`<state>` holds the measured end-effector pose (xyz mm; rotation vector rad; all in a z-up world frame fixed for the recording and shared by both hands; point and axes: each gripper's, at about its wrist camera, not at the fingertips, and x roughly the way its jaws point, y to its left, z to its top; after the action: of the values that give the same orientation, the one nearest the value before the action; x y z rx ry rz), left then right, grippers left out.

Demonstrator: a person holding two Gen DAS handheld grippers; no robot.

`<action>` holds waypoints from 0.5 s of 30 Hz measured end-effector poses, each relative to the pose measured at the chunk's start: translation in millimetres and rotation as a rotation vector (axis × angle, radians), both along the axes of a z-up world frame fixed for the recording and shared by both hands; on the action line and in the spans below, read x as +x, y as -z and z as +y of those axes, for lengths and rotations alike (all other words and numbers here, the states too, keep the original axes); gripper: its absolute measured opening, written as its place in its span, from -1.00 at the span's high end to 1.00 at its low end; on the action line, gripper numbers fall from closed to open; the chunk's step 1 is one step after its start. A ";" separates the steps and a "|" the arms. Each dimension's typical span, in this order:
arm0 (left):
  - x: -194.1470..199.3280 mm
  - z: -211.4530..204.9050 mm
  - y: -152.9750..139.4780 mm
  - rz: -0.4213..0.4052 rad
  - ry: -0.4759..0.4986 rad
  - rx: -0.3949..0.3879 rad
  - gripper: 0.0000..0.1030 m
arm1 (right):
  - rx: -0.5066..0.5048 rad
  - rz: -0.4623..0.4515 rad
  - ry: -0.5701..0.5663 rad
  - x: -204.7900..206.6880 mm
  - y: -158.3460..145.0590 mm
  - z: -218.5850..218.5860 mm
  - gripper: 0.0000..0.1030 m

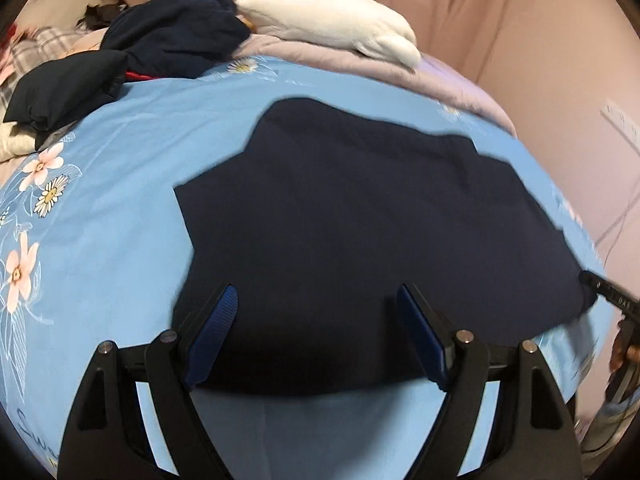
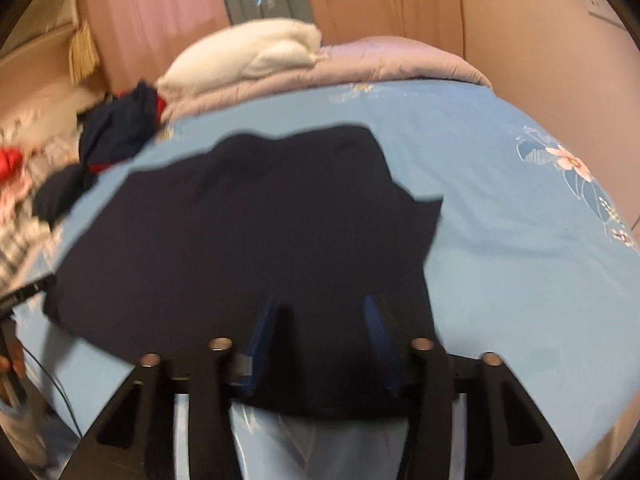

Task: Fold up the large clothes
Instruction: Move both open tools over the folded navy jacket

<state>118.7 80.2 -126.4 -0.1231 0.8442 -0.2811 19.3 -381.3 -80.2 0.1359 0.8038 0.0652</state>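
A dark navy garment (image 1: 360,220) lies spread flat on the light-blue flowered bed sheet (image 1: 120,200), one short sleeve pointing left. My left gripper (image 1: 316,292) hovers over its near hem, jaws wide apart, no cloth pinched between the blue pads (image 1: 214,332). In the right wrist view the same garment (image 2: 248,220) fills the middle, with a sleeve out to the right. My right gripper (image 2: 320,304) stands over the near hem with its jaws partly apart; the picture is blurred and only dark cloth shows in the gap.
A heap of dark clothes (image 1: 160,40) sits at the back left by a white pillow (image 1: 332,20) and a lilac quilt (image 1: 440,76). Plaid cloth (image 2: 20,236) lies left. Pink curtains (image 1: 500,20) hang behind the bed. The sheet (image 2: 520,260) to the right is bare.
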 end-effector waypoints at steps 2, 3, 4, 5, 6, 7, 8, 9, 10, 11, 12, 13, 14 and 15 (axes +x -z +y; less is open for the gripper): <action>-3.1 -2.5 16.4 0.039 0.008 0.027 -0.59 | 0.020 0.022 0.004 -1.1 11.2 -4.9 0.08; -0.8 -0.3 23.1 0.063 0.008 0.010 -0.60 | 0.033 0.028 0.003 1.1 15.5 -5.7 0.08; 4.5 0.6 26.3 0.081 0.005 -0.011 -0.62 | 0.045 0.030 0.004 3.7 19.5 -7.4 0.09; 8.3 3.8 28.0 0.092 -0.003 -0.039 -0.63 | 0.057 0.030 0.007 3.7 23.7 -8.3 0.09; 6.9 5.1 28.0 0.095 -0.005 -0.047 -0.63 | 0.058 0.028 0.007 3.1 26.5 -7.4 0.09; 8.0 6.2 27.1 0.103 -0.008 -0.043 -0.64 | 0.052 0.026 0.006 3.6 28.3 -5.9 0.10; 5.1 6.5 24.6 0.107 -0.014 -0.043 -0.63 | 0.048 0.025 0.007 3.5 27.9 -5.6 0.10; 1.2 7.9 22.0 0.110 -0.018 -0.048 -0.61 | 0.052 0.031 0.014 1.1 24.8 -5.3 0.10; -6.2 12.7 18.4 0.112 -0.023 -0.064 -0.60 | 0.059 0.039 0.022 0.4 20.9 -5.0 0.10; -12.0 18.7 14.5 0.112 -0.030 -0.081 -0.60 | 0.062 0.039 0.031 -3.1 14.4 -5.9 0.09; -17.6 27.1 11.0 0.107 -0.039 -0.105 -0.60 | 0.060 0.029 0.033 -12.8 10.0 -2.9 0.09; -25.3 31.2 7.8 0.104 -0.048 -0.127 -0.61 | 0.059 0.008 0.030 -20.2 3.5 -1.9 0.09; -30.8 41.8 6.0 0.103 -0.059 -0.165 -0.63 | 0.065 -0.012 0.028 -28.8 0.6 -0.5 0.09; -38.5 46.5 4.8 0.104 -0.067 -0.199 -0.69 | 0.079 -0.028 0.023 -34.5 -1.2 1.5 0.08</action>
<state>80.2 126.7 -131.2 -0.3535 0.9127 -0.2974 -15.2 -379.8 -79.0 0.2185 0.7722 0.0769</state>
